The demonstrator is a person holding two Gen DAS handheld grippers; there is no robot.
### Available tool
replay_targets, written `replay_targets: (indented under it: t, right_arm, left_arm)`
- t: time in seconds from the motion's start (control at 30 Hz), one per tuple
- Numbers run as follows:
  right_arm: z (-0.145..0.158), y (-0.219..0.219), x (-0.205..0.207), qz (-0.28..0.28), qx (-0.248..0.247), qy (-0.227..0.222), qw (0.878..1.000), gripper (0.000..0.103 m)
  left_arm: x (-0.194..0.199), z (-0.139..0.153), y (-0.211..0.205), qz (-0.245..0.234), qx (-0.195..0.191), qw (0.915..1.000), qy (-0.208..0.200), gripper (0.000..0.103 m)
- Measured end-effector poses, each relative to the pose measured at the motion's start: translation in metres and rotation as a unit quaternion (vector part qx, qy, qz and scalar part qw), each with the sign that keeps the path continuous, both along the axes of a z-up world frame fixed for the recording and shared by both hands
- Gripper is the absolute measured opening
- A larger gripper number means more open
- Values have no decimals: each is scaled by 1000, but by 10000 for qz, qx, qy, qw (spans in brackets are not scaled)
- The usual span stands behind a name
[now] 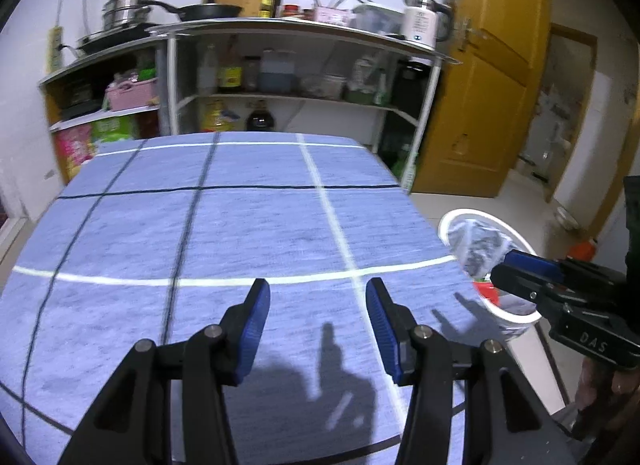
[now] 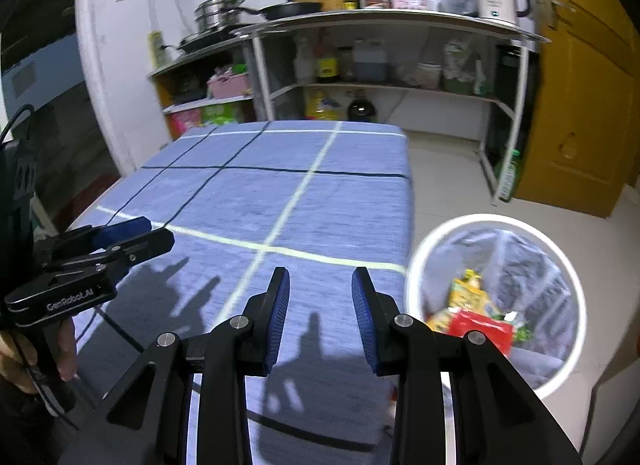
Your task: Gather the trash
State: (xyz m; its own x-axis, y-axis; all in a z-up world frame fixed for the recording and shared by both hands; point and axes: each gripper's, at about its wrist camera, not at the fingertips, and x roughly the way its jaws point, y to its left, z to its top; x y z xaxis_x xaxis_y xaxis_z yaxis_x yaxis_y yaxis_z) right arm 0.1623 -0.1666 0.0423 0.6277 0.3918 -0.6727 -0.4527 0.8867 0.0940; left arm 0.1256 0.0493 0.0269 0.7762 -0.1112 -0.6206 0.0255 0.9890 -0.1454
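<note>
My right view alone shows the wrappers [image 2: 476,315] down in the white bin [image 2: 412,289], just beside the surface [image 2: 280,193] edge. Left gripper [image 1: 318,329] and right gripper [image 2: 320,317] jaws stand apart, holding nothing.

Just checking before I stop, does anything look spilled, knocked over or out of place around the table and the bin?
Nothing stands out. The blue tablecloth lies flat with nothing on it in view, the white bin stands upright beside the table, and the wrappers sit inside its liner. Both grippers, left and right, are open and hold nothing.
</note>
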Motion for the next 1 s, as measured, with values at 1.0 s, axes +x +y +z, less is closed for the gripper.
replay_targets:
  t: [1.0]
  right_arm:
    - [-65,65,52,-103,-804,702,9942,34]
  left_arm:
    - [15,-53,62,828,236,9919,936,56]
